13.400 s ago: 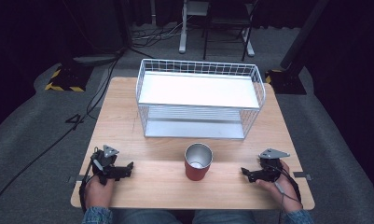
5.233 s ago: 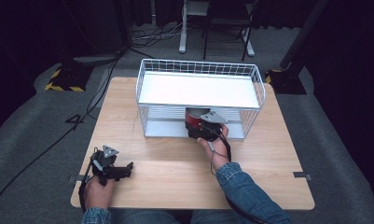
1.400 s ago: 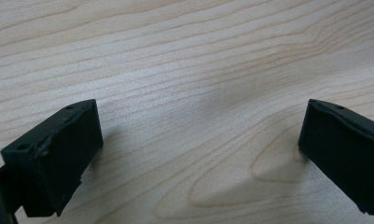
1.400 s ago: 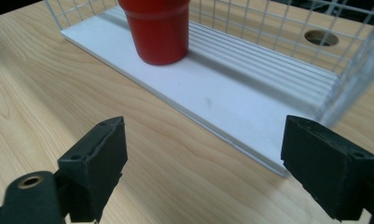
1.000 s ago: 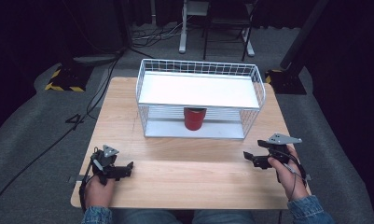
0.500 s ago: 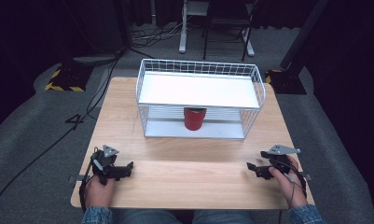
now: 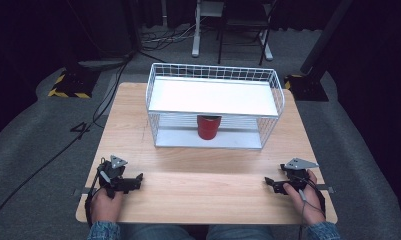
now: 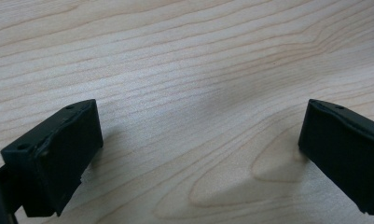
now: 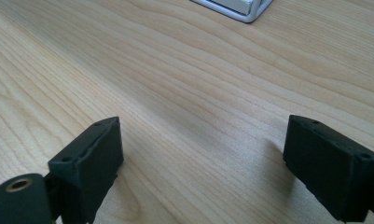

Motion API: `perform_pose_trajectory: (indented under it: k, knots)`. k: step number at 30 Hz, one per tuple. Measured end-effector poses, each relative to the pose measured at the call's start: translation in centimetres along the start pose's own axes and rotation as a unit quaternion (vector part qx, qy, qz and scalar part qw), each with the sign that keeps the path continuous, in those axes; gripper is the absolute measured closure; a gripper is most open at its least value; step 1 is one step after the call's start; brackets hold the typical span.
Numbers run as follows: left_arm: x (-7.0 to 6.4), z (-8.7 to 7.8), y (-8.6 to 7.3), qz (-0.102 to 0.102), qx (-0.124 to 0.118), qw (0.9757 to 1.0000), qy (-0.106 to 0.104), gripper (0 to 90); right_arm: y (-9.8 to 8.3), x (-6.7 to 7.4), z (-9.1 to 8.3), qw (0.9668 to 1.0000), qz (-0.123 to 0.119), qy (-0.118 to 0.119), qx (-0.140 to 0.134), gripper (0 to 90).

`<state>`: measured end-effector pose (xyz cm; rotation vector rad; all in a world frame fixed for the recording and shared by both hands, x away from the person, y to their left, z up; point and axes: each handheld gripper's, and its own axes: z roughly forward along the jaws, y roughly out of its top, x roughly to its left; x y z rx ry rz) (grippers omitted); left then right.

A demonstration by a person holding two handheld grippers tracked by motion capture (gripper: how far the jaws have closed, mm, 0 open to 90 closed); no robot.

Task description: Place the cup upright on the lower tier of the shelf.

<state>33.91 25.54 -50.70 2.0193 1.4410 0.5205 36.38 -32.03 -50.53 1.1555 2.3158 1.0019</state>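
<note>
Looking down from the high view, one wooden worktop [image 7: 203, 170] carries one white wire rack [image 7: 214, 105] with two levels: a white top shelf and a lower shelf under it. One red cup [image 7: 208, 127] stands upright on the lower shelf, near its middle, well apart from both hands. The wire front and the top shelf stand between the cup and any reach from above. The left hand-held gripper [image 7: 133, 181] rests at the near left of the worktop, the right hand-held gripper [image 7: 271, 183] at the near right, each held by one hand with a denim cuff at the bottom edge. Beyond the worktop lie grey carpet, cables, and two black-and-yellow striped blocks on the floor.

From the left gripper view, the two black jaws stand wide apart over bare wood grain, nothing between them.

From the right gripper view, the two jaws have just been opening and stand apart, nothing between them, with bare wood ahead. One corner of the rack's white frame [image 9: 236, 9] shows at the top edge.
</note>
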Motion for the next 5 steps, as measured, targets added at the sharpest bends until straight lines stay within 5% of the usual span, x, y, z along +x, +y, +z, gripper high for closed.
perform_pose_trajectory:
  k: [5]
  knots:
    - [0.0,0.0,0.0,0.0,0.0,1.0,0.0,0.0,0.0,-0.04,0.05,1.0,0.001,-0.002,0.001,10.3]
